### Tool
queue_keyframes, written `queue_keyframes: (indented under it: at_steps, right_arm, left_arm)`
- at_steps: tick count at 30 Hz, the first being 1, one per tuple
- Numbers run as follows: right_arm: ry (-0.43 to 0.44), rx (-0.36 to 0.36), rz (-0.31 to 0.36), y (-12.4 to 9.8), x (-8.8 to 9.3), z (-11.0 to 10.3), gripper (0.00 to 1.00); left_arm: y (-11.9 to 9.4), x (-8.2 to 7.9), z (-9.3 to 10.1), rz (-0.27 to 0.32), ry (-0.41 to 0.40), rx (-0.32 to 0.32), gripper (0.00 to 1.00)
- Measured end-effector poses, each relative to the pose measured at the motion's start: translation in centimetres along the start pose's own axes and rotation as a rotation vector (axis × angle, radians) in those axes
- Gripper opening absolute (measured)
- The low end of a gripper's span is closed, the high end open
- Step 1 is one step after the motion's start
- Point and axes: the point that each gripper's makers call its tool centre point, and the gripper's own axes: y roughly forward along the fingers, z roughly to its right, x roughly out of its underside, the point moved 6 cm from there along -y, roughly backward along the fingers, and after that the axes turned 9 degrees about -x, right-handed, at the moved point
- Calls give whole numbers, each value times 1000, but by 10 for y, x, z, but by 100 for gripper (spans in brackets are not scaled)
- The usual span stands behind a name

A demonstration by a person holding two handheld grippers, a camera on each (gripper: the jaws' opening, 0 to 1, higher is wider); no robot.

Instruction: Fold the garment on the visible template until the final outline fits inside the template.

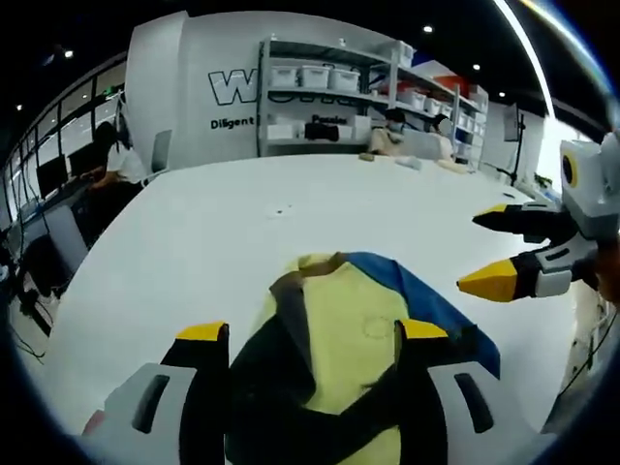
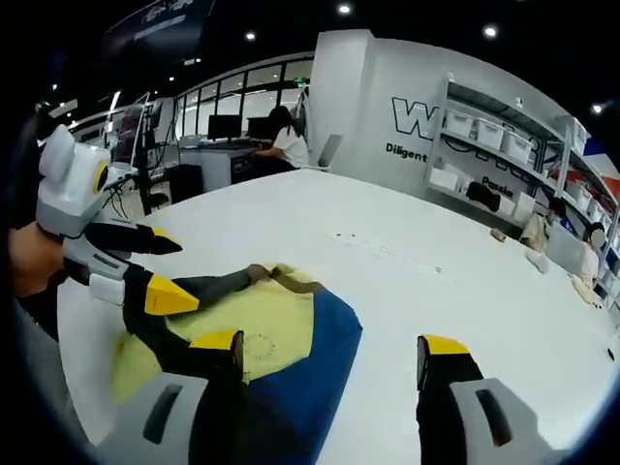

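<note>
From where I stood, one garment (image 1: pixel 334 358) lay on the big white table (image 1: pixel 242 242), bunched into a compact heap near the person's edge: yellow in the middle, a blue panel along one side, dark sleeves or trim wrapped around it. I judged the folding to be well along, since the cloth had been gathered into a rough rounded bundle rather than lying spread out, but the edges looked lumpy and a dark sleeve trailed out from the pile in the right gripper view, so tidying remained. I could not make out any template outline on the table (perhaps the garment covered it, perhaps it was too faint), so whether the outline fitted was beyond me. The left gripper (image 1: pixel 312 331) hovered right over the heap with its yellow-tipped jaws spread wide, the cloth showing between them; whether they touched the fabric I couldn't tell, and they did not appear to have pinched anything. The right gripper (image 2: pixel 334 351) hung off to the blue side, jaws likewise wide apart with bare table between them, gripping nothing. Counting up: one garment, two grippers, one table. Behind stood a metal shelving unit (image 1: pixel 339 97) loaded with several white bins, a white wall with dark lettering, and two people seated in the background, one at a desk with monitors, another by the shelves.
</note>
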Motion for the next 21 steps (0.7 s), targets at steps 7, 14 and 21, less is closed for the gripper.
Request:
queue_keyframes:
  at_steps: [7, 14, 21]
  right_arm:
    - [13, -9, -26, 23, 2, 10, 71]
    - [17, -12, -41, 34, 5, 15, 69]
    - [26, -17, -39, 38, 6, 17, 68]
  left_arm:
    - [19, 3, -1, -34, -6, 7, 62]
    - [29, 9, -4, -69, -23, 18, 55]
    - [34, 13, -6, -92, -22, 25, 47]
